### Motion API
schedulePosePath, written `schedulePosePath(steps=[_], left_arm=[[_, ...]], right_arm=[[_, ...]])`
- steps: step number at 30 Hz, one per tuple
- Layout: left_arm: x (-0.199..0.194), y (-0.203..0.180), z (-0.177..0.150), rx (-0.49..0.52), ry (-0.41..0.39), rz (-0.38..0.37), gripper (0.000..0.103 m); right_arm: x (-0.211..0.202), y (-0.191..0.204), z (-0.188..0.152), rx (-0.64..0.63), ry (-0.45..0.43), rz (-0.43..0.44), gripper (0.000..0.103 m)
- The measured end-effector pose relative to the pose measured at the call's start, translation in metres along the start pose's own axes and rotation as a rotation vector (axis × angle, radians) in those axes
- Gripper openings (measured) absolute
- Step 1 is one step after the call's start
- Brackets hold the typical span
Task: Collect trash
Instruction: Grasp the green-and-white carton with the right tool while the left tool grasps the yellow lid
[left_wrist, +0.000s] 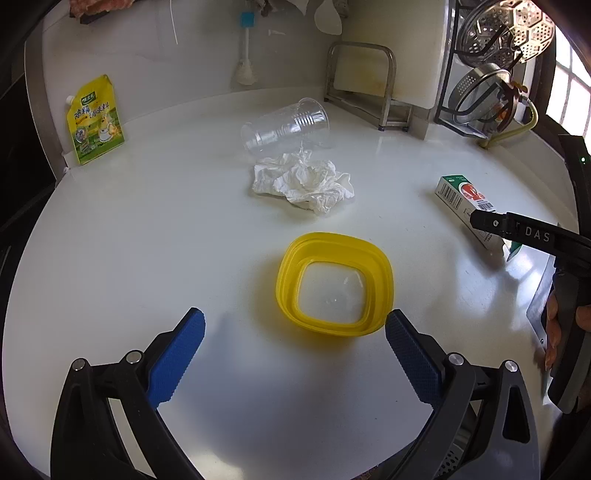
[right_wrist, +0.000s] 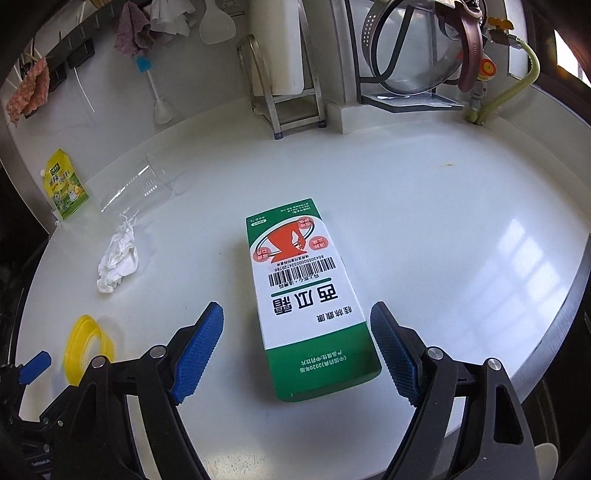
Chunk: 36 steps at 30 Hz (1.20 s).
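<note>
Surface (right_wrist: 424, 206): white, smooth, glossy; window glare at right of frame. Box (right_wrist: 310, 295): printed cardboard, green and white, slight sheen. Tissue (left_wrist: 303, 182): crumpled white paper, matt. Cup (left_wrist: 286, 125): clear thin plastic, ribbed. Yellow container (left_wrist: 334, 284): smooth plastic, translucent base. Pouch (left_wrist: 94, 120), upper left: glossy printed film. Right hand-held gripper (right_wrist: 297, 350): blue textured pads, matt black plastic arms. Rack (left_wrist: 360, 83): brushed metal.
</note>
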<state>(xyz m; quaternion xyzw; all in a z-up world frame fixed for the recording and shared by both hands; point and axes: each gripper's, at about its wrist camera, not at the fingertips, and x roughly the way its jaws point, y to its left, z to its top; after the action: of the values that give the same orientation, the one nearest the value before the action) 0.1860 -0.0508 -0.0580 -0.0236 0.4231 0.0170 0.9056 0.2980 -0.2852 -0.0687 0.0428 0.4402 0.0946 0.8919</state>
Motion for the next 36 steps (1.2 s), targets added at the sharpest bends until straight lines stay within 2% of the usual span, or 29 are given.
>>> schedulePosePath(steps=[9,11,12,13,18,23,27,30,32,33,36], left_arm=[[0.006,-0.002,0.002,-0.011,0.019,-0.004,0.096],[0.007,-0.003,0.002,-0.015,0.027,-0.008,0.096],[0.007,-0.004,0.002,-0.015,0.027,-0.007,0.096],[0.007,-0.004,0.002,-0.014,0.025,-0.006,0.096],[0.007,-0.012,0.006,0.016,0.010,-0.003,0.096],[0.018,-0.018,0.011,0.023,0.052,-0.037,0.096],[0.028,-0.021,0.015,0.037,0.069,-0.028,0.096],[0.033,-0.023,0.016,0.046,0.071,-0.037,0.091],[0.032,-0.025,0.016,0.063,0.048,-0.031,0.076],[0.032,-0.025,0.016,0.072,0.039,-0.031,0.072],[0.029,-0.021,0.015,0.065,0.028,-0.059,0.068]], right_arm=[[0.012,0.003,0.008,-0.015,0.027,-0.007,0.078],[0.014,0.005,0.008,-0.031,0.024,-0.023,0.068],[0.014,0.007,0.007,-0.044,0.025,-0.035,0.059],[0.013,0.009,0.007,-0.054,0.023,-0.041,0.054],[0.009,0.011,0.005,-0.061,0.004,-0.030,0.053],[0.001,0.007,0.004,-0.024,-0.013,0.028,0.053],[-0.001,0.006,0.003,-0.018,-0.018,0.030,0.053],[-0.005,0.006,0.001,-0.011,-0.028,0.034,0.053],[-0.006,0.006,-0.001,-0.011,-0.033,0.032,0.053],[-0.006,0.006,-0.001,-0.011,-0.033,0.034,0.053],[-0.009,0.007,-0.004,-0.009,-0.040,0.032,0.053]])
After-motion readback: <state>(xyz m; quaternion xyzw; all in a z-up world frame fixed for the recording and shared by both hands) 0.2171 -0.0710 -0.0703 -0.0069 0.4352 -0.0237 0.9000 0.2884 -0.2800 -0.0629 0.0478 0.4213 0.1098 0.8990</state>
